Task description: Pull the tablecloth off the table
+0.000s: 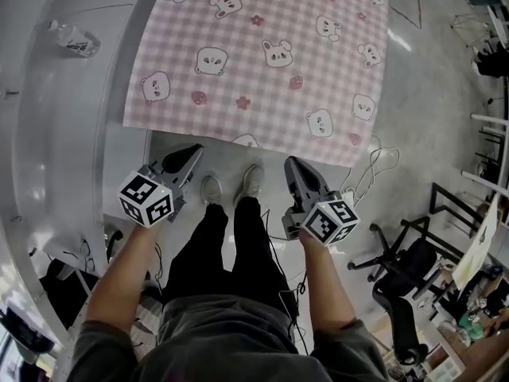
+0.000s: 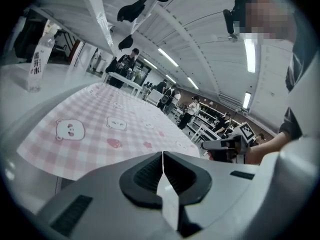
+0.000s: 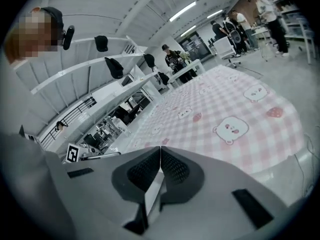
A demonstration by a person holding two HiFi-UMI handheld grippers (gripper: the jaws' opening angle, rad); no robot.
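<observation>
While the cloth (image 1: 262, 62) covers the tabletop (image 1: 119, 46), left claw (image 1: 193, 151) and right claw (image 1: 293, 164) hover closed, empty, near its front edge.

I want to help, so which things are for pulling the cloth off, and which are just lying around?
For the job: tablecloth, table, left claw, right claw, both shut.
Just lying about: water bottle, office chair.

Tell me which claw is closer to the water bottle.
The left claw. The water bottle stands on the bare table left of the pink tablecloth, on that claw's side; the right claw is farther off, near the cloth's right corner.
</observation>
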